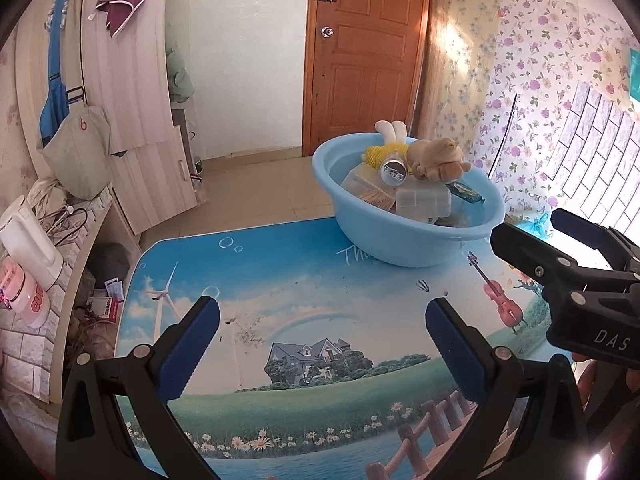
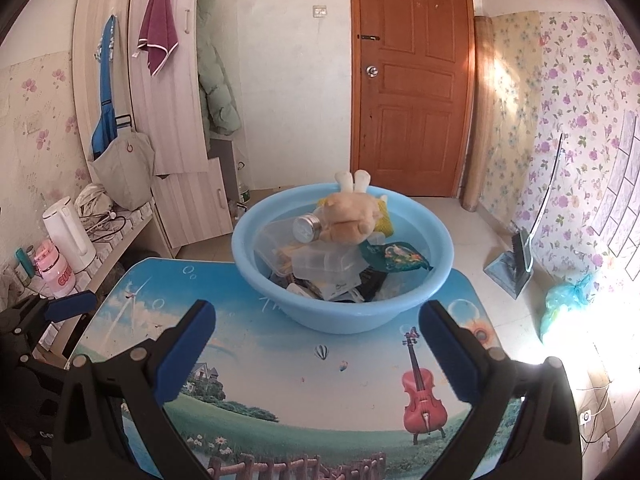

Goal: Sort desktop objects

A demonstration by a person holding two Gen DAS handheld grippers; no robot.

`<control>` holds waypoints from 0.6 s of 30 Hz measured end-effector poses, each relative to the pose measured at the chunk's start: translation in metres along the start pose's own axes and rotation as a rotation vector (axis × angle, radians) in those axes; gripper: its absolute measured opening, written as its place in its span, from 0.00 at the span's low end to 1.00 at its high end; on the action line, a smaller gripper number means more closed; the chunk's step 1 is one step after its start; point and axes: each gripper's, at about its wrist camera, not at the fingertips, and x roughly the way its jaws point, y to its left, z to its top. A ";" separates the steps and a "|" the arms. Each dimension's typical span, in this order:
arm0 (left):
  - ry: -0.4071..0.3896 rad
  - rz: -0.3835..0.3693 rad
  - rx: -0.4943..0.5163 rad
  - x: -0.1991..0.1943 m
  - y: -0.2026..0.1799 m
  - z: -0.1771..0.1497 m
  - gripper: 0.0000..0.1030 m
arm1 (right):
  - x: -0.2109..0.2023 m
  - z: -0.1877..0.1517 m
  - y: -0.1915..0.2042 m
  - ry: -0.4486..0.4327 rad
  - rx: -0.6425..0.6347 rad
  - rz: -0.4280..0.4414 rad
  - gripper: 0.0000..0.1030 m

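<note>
A light blue basin stands at the far side of the printed table. It holds a tan plush toy, a yellow plush with white ears, a metal-lidded jar, clear plastic boxes and a green snack packet. My left gripper is open and empty above the table, short of the basin. My right gripper is open and empty, just before the basin's near rim. The right gripper also shows at the right of the left wrist view.
A low shelf at the left carries a white kettle and a pink bottle. A wooden door and wardrobe panels stand behind. A blue plastic bag and a dustpan lie on the floor at right.
</note>
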 end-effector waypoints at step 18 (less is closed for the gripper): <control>0.001 0.000 0.043 -0.004 -0.015 0.000 1.00 | -0.005 -0.005 -0.015 -0.002 0.042 0.006 1.00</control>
